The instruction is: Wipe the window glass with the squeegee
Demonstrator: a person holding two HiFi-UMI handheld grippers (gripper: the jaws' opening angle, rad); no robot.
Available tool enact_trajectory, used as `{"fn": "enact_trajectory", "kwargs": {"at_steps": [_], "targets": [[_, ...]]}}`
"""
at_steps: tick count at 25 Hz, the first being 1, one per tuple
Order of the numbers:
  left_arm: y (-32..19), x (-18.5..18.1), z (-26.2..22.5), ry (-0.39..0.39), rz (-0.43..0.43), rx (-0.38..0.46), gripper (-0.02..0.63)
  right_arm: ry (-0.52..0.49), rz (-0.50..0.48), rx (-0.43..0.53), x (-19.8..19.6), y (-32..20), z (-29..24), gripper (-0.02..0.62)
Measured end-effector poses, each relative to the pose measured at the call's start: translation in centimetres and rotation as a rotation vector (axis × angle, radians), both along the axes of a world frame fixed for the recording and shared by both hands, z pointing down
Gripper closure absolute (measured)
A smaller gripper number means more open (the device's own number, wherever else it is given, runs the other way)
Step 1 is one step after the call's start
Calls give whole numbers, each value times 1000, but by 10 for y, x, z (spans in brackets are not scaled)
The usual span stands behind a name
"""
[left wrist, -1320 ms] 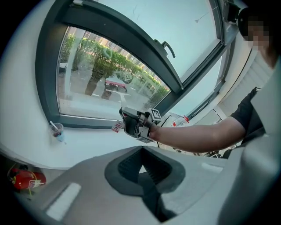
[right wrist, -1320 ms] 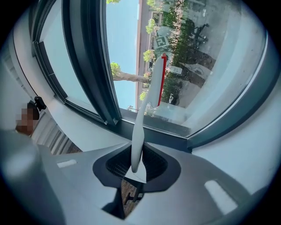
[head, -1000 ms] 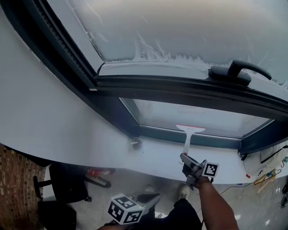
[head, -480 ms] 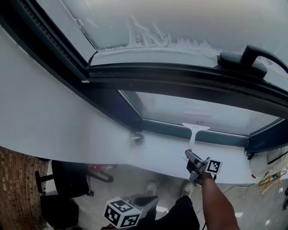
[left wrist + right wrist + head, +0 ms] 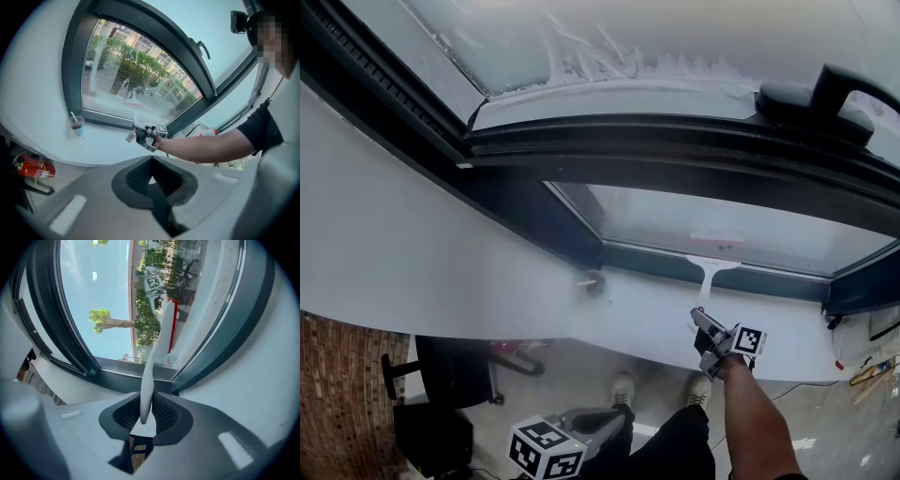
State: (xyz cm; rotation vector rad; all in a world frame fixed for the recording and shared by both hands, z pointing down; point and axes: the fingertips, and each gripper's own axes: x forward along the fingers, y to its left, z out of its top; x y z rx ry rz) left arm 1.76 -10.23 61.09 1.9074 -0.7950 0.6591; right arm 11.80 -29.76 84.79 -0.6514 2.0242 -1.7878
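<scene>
Right now the squeegee (image 5: 709,272) sits at the foot of the lower window glass (image 5: 675,223), its white head lying crosswise just above the dark bottom frame (image 5: 656,260) and its white handle running down toward me over the sill (image 5: 628,319). From the right gripper view the squeegee (image 5: 149,376) rises straight out of the jaws, and the red strip along its head looks laid against the pane close to the frame's corner, though I cannot be sure it touches. My right hand-held gripper (image 5: 701,324) is clamped on the lower end of that handle; in its own view the right hand-held gripper (image 5: 146,403) has both dark pads pressed to the sides of the white shaft. My forearm (image 5: 752,412) reaches up to it from the bottom of the head view. The left hand-held gripper (image 5: 619,414) hangs low and well apart from the window, over the floor beside my leg, its marker cube turned up at the camera. In its own view the left hand-held gripper (image 5: 151,162) has its jaws drawn together with nothing between them, and it looks across at the right one working at the pane. On the sill, off to the left of the squeegee, stands a cup (image 5: 77,125) with a straw. Above the lower pane runs a heavy dark crossbar carrying a black window handle (image 5: 820,94). Down below the sill a red fire extinguisher (image 5: 33,168) lies near the floor.
</scene>
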Motion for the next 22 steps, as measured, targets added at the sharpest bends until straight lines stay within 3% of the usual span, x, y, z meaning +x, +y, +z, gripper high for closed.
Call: {"fn": "enact_trajectory", "kwargs": {"at_steps": [4,14,22], "targets": [[0,0,3,-6,0,-5,606,35,0,-37,3,-1,13,508],[-9,2,-2,-37,21,7,606,12,-16,-9,4,-2,2,508],[-30,21,-26,-30,21,68,606,-11,-20,-36,20,18,-49,508]]}}
